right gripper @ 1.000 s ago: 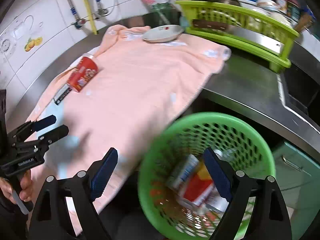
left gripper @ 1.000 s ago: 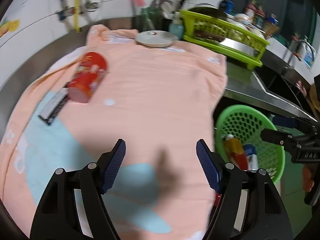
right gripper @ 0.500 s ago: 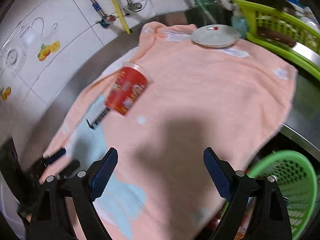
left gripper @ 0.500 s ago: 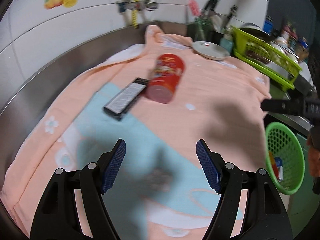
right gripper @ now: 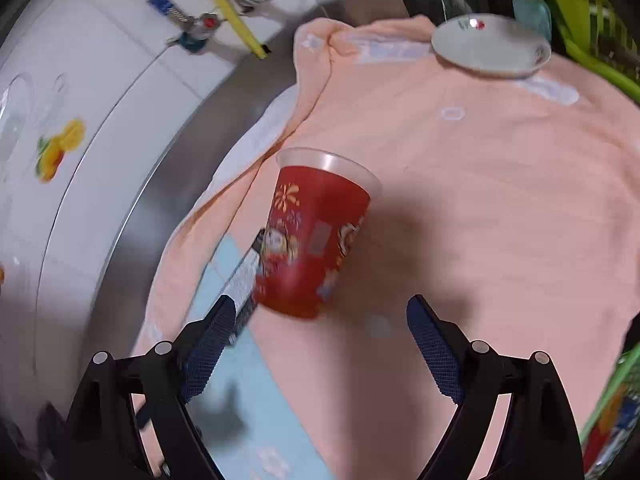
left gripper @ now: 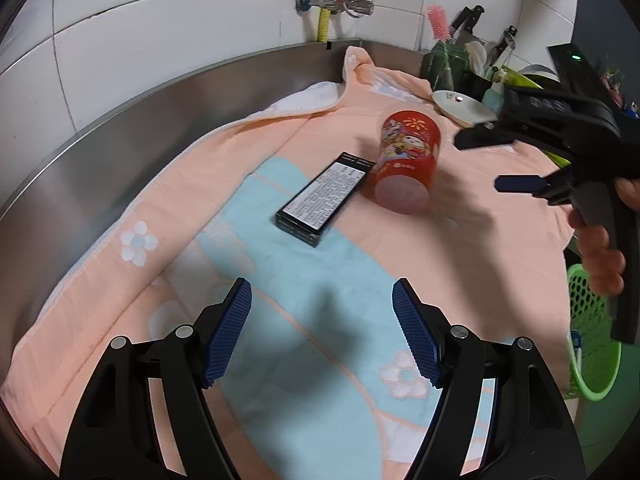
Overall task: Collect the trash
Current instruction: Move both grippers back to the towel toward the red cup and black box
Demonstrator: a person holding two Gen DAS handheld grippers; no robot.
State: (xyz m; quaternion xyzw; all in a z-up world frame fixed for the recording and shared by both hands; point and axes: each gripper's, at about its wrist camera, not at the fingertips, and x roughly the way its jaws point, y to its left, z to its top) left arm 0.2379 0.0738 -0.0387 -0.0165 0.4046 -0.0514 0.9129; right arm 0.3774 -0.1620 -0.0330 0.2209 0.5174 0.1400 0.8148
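Observation:
A red printed plastic cup (left gripper: 406, 162) lies on its side on the peach towel (left gripper: 460, 248); it also shows in the right wrist view (right gripper: 316, 236). A flat black box (left gripper: 326, 198) lies touching the cup's left side; in the right wrist view the box (right gripper: 244, 280) is partly hidden behind the cup. My left gripper (left gripper: 322, 334) is open and empty, above the towel's blue patch, short of the box. My right gripper (right gripper: 318, 344) is open and empty, just short of the cup's base. It shows in the left wrist view (left gripper: 508, 162) to the right of the cup.
A green trash basket (left gripper: 592, 332) stands off the counter's right edge, with trash inside showing in the right wrist view (right gripper: 612, 412). A white plate (right gripper: 490, 46) sits at the towel's far end. A green dish rack (right gripper: 592, 40) and a steel backsplash (left gripper: 160, 120) border the counter.
Both grippers swung left from the basket toward the cup and box. The right gripper closed in on the cup. Both stayed open and empty.

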